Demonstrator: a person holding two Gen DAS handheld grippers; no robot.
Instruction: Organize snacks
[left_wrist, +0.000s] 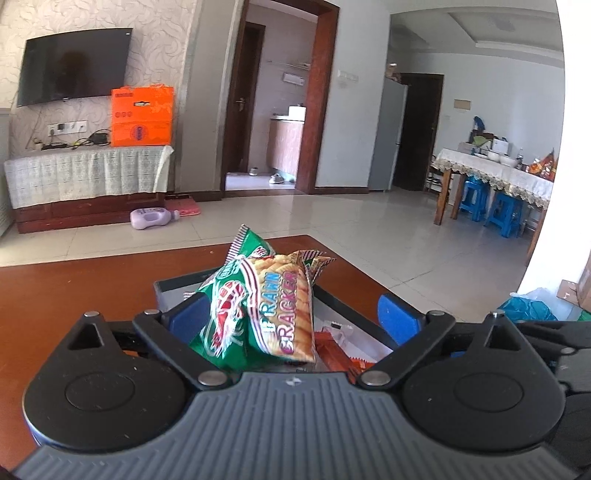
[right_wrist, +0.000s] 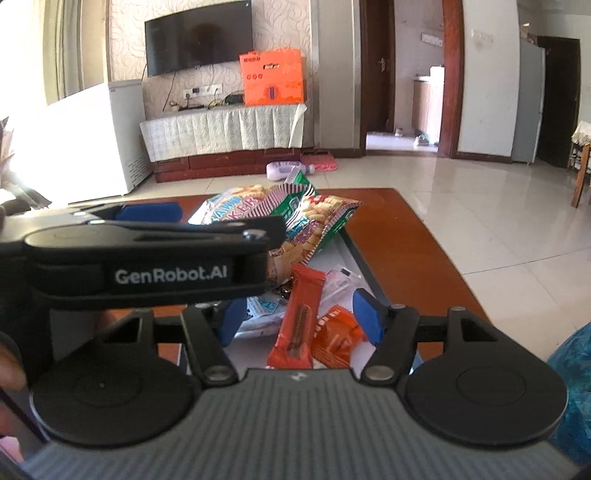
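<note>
The left gripper (left_wrist: 291, 314) stands wide open, released, with the crinkly green prawn cracker bags (left_wrist: 258, 314) leaning between its blue pads (left_wrist: 397, 314) without being pressed. The right gripper (right_wrist: 299, 319) is also open; a slim orange wafer bar (right_wrist: 297, 325) lies loose between its pads, touching neither. All the glossy foil packets sit heaped in a shallow grey tray (left_wrist: 166, 291) on the polished reddish wooden table (left_wrist: 74, 288).

a brown wooden table (left_wrist: 74, 288) carries a grey tray (left_wrist: 162, 291) of snacks.
</note>
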